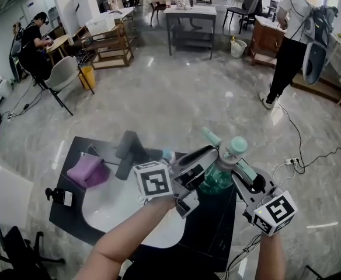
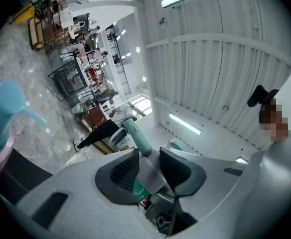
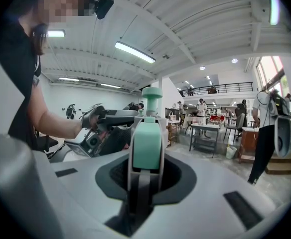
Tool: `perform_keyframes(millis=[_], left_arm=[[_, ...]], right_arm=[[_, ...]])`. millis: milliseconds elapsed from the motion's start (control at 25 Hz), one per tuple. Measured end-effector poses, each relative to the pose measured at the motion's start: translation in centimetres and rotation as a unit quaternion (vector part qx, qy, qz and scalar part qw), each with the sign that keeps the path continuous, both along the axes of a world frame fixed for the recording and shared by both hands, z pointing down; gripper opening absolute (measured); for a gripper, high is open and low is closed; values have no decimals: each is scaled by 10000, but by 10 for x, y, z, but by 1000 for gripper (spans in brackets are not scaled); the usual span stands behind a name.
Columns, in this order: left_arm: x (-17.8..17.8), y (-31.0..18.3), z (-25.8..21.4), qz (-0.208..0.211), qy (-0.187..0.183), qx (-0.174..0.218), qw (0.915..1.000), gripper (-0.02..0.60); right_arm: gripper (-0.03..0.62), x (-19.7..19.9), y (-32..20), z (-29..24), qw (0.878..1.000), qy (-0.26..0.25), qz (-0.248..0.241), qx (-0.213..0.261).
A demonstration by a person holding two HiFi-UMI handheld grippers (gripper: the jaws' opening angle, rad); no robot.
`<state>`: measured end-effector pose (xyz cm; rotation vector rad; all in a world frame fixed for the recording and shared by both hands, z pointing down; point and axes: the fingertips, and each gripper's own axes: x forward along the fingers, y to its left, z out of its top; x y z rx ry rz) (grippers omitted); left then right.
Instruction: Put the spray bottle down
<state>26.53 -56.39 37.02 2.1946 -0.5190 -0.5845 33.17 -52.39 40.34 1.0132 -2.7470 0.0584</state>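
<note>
Two claws hold the spray bottle (image 1: pixel 217 179) up over the black counter (image 1: pixel 212 231): the left claw (image 2: pixel 149 167) is half shut on its neck (near the trigger, I think) and the right claw (image 3: pixel 146 159) pinches its top. Lower it slowly, keep it straight, and let go once it stands flat.

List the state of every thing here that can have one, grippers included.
spray bottle: held in the air by both grippers, not yet set down.
left gripper: shut on the spray bottle.
right gripper: shut on the spray bottle's teal head.
purple cloth: crumpled, lying at the edge of the basin.
light blue bottle: free, in neither gripper.
</note>
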Motion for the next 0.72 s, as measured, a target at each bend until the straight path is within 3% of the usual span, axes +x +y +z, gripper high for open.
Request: perform_keyframes(millis=[520, 720], left_arm=[[-1, 2, -2, 27, -98, 80, 9999, 115], [-1, 6, -1, -8, -384, 280, 9989, 117]], right_arm=[[60, -1, 0, 1, 9999, -147, 33, -6], [60, 1, 1, 10, 9998, -103, 105, -142]])
